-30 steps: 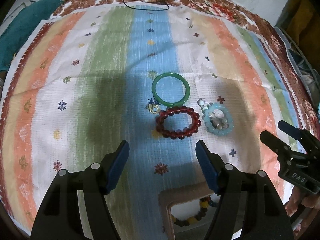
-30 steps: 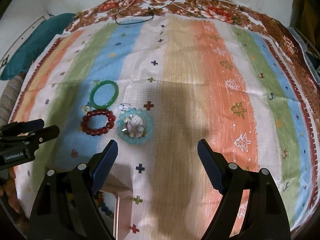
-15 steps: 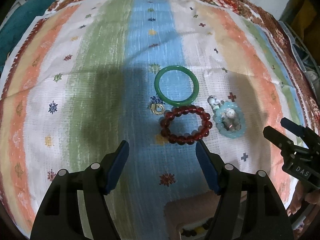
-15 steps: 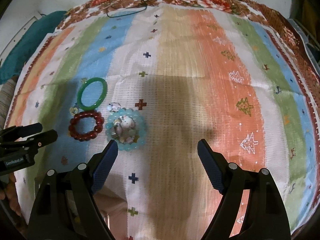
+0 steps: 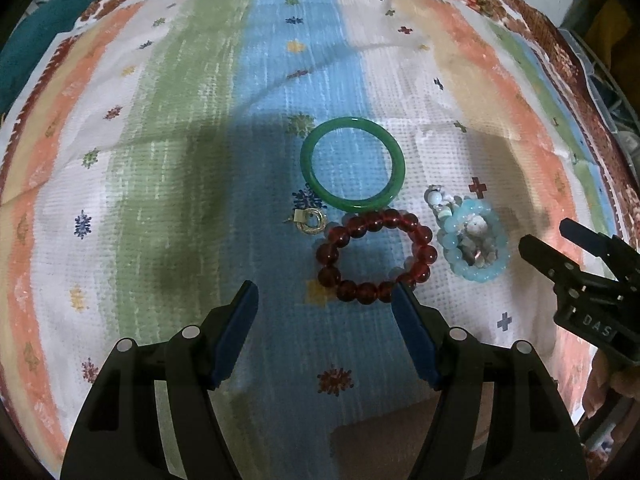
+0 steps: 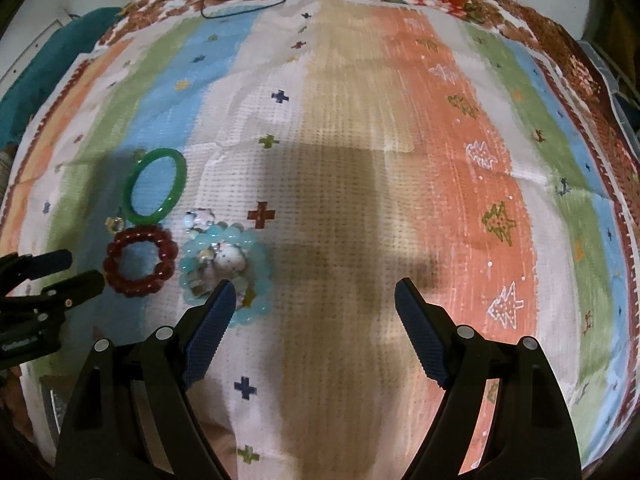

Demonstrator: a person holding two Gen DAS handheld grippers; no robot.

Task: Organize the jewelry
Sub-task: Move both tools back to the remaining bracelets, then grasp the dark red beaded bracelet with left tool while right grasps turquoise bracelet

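We had both jaw sets apart w/ nothing held. Left gripper (image 5: 325,296) hung over the red bead bracelet (image 5: 374,256), which lay touching the green bangle (image 5: 353,169) w/ a gold ring (image 5: 311,221) just beside. Right gripper (image 6: 312,294) sat by the pale blue bead bracelet (image 6: 226,270). Risk: closing on red beads could drag the bangle, or flick the ring; the blue one was prob. stacked w/ charms and may scatter.

Bangle (image 5: 353,165) behind bead bracelet (image 5: 374,256), touching it.
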